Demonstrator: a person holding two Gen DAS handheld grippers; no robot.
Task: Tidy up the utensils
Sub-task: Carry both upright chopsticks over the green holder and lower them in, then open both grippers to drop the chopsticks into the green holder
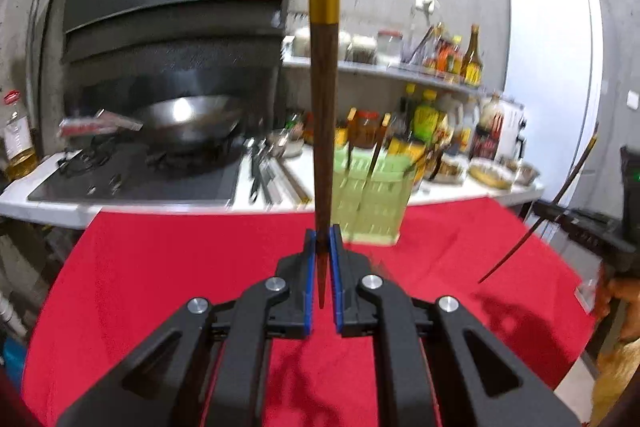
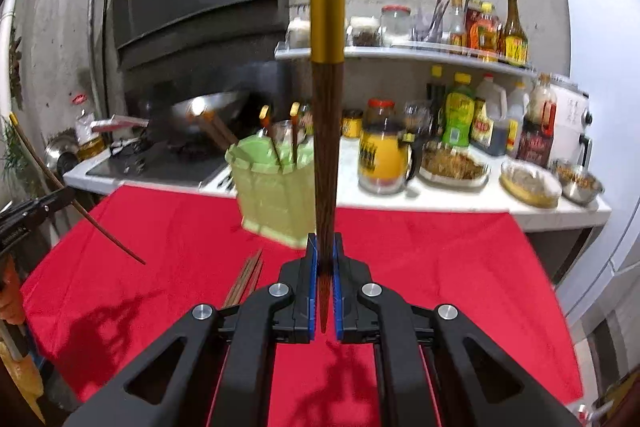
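Above the red cloth-covered worktop (image 1: 160,267), the left hand-held gripper (image 1: 322,247) is clamped on a dark wooden chopstick with a gold metal cap (image 1: 323,99), which stands straight up from between its blue pads; the pointed tip pokes down past the pads. The right hand-held gripper (image 2: 325,251) is clamped in the same way on a second dark wooden chopstick with a gold cap (image 2: 327,131), also upright.

A pale green slotted plastic utensil holder (image 2: 276,195) stands at the far edge of the red cloth, right by the white kitchen counter (image 2: 460,199), with a few gold-capped chopsticks (image 2: 294,135) leaning inside it. From the left wrist view the holder (image 1: 372,199) sits just behind and right of the held chopstick.

A small bundle of loose brown chopsticks (image 2: 246,279) lies on the cloth, near the right gripper's left side. Red cloth to the right of the holder is bare out to its edge. The counter behind is crowded with sauce bottles (image 2: 460,111) and food dishes (image 2: 454,163).
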